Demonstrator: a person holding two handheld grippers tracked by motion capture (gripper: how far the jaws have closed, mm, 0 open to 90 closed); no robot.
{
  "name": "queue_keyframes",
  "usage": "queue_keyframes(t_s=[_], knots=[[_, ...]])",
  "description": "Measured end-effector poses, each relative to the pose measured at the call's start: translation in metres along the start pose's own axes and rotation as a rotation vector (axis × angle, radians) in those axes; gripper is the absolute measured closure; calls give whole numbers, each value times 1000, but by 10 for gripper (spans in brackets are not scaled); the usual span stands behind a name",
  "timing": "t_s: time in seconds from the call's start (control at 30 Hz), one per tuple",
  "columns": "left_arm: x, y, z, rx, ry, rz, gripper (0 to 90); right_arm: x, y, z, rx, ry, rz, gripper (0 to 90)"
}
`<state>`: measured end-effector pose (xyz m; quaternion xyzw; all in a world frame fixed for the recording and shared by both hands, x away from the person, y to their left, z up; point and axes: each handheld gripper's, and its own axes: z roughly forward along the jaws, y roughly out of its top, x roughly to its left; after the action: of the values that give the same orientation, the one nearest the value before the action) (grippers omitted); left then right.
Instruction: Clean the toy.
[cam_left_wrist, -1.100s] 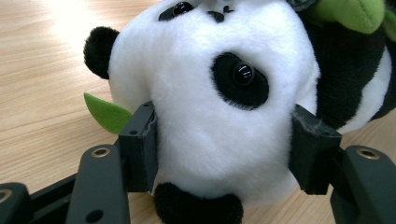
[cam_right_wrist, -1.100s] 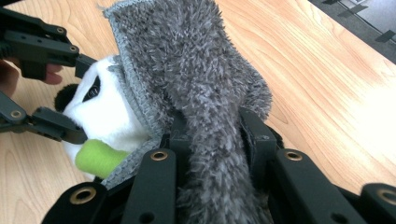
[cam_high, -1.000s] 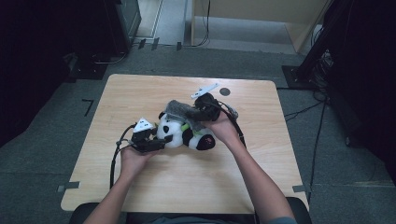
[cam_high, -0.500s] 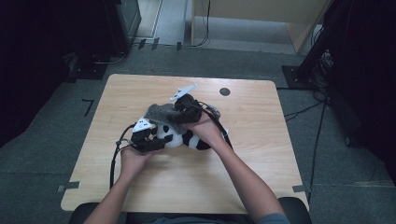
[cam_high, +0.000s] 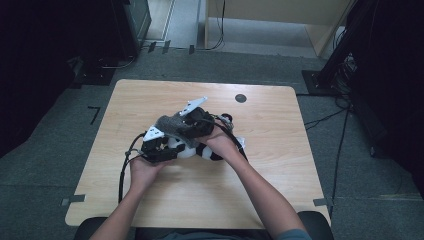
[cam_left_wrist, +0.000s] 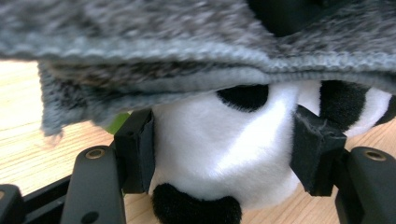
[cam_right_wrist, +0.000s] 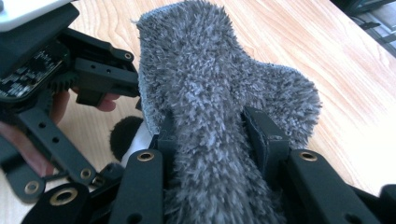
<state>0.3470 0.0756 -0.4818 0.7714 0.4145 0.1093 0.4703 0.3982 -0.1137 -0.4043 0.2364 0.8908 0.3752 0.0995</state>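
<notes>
Left hand-held gripper (cam_left_wrist: 224, 154) is pinching the soft, light plush panda (cam_left_wrist: 224, 144) by its squashy head on the table (cam_high: 280, 125), while right hand-held gripper (cam_right_wrist: 215, 140), jaws just closing, is clamping the limp grey fuzzy cloth (cam_right_wrist: 210, 93) directly above it; bunched folds seem the surest hold.

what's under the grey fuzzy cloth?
The panda plush: its white head and black ear show below the grey cloth, clamped between the left gripper fingers. The cloth hides the top of its head.
</notes>
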Motion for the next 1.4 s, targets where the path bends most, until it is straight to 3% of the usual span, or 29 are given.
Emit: queue_keyframes(t_s=[0.3,0.47,0.73,0.77,0.8,0.9,1.07,1.2,1.4], knots=[[2,0,0,4,-9,-9,354,-19,-13,-11,-4,26,75,625],[2,2,0,11,-8,1,367,-32,-23,-20,23,41,133,656],[2,2,0,12,-16,0,388,-48,-32,-37,28,-48,144,714],[2,2,0,12,-18,-1,389,-51,-34,-39,22,-51,158,715],[2,2,0,11,-19,0,391,-57,-37,-41,5,-23,188,717],[2,2,0,10,-18,1,391,-58,-39,-44,1,-31,194,717],[2,2,0,11,-18,1,384,-62,-41,-56,-6,-101,204,732],[3,2,0,9,-19,2,380,-60,-42,-67,-47,-64,246,739],[2,3,0,7,-18,-3,378,-34,-27,-79,-114,-30,188,738]])
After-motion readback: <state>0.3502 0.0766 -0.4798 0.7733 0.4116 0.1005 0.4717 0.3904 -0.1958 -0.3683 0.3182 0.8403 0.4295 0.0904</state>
